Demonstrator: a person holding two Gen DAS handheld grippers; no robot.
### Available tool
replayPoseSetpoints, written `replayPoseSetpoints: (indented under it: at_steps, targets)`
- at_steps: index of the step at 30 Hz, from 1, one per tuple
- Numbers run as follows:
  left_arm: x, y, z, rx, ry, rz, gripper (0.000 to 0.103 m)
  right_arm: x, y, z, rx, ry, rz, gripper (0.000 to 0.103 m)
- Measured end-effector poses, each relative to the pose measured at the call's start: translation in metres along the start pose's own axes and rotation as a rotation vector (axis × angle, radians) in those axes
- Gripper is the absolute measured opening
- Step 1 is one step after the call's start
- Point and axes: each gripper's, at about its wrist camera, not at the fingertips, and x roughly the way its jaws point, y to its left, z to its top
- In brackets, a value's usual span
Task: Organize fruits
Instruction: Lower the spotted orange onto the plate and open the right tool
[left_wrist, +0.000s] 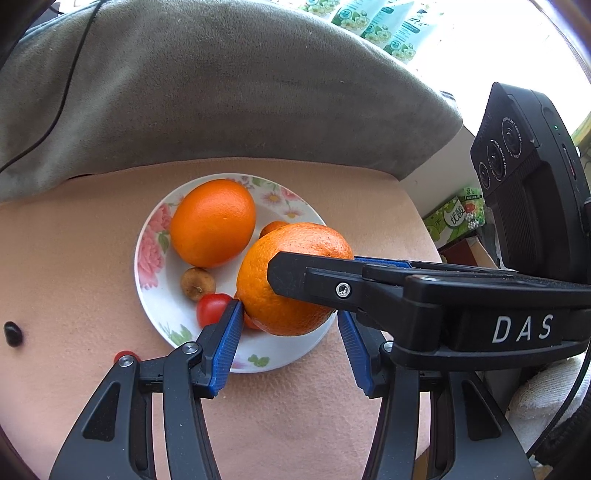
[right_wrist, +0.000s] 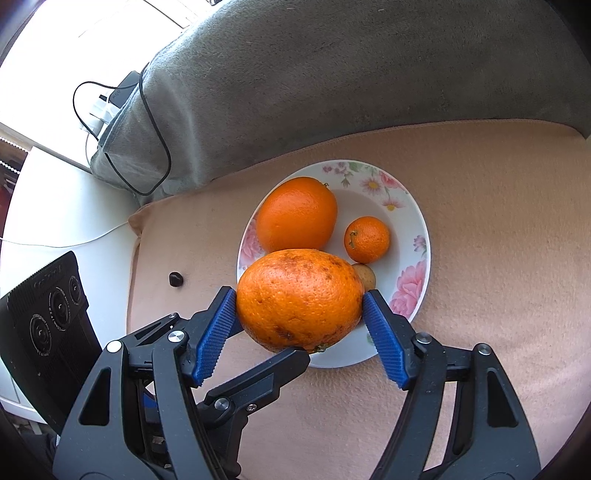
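Observation:
A rough, speckled orange sits between the blue pads of my right gripper, which is shut on it over the near rim of a flowered plate. On the plate lie a smooth orange, a small mandarin and a brown fruit. In the left wrist view the held orange is crossed by a right finger. My left gripper is open, its pad tips at the orange's lower sides. A red tomato lies by the left pad.
The plate stands on a peach mat backed by a grey cushion with a black cable on it. A small dark object and a red piece lie on the mat left of the plate.

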Motion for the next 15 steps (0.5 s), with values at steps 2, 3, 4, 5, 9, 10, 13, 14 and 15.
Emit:
replayPoseSetpoints:
  at_steps: [2,3,4,5,9,10,13,14,15]
  targets:
    - [-0.003,0.001,0.003,0.0,-0.014,0.005,0.052,-0.004,-0.001,0.002,0.004,-0.012,-0.005,0.074]
    - [-0.004,0.001,0.004,0.001,-0.019,0.008,0.052,-0.006,-0.003,0.003,0.009,-0.017,-0.007,0.074]
    - [-0.005,0.002,0.005,0.002,-0.022,0.012,0.052,-0.008,-0.004,0.004,0.015,-0.022,-0.01,0.074]
    - [-0.006,0.002,0.006,0.002,-0.026,0.015,0.052,-0.01,-0.005,0.005,0.021,-0.027,-0.012,0.074]
    - [-0.011,0.006,0.008,-0.008,-0.04,0.023,0.052,-0.017,-0.01,0.005,0.043,-0.052,-0.002,0.079]
    - [-0.012,0.007,0.008,-0.009,-0.042,0.028,0.052,-0.018,-0.01,0.005,0.044,-0.058,-0.005,0.081]
    - [-0.014,0.009,0.009,-0.012,-0.044,0.036,0.052,-0.02,-0.011,0.004,0.049,-0.066,-0.006,0.082]
    - [-0.015,0.01,0.008,-0.012,-0.045,0.038,0.052,-0.021,-0.011,0.004,0.049,-0.068,-0.006,0.082]
    - [-0.016,0.01,0.008,-0.013,-0.045,0.039,0.052,-0.021,-0.011,0.003,0.05,-0.071,-0.009,0.082]
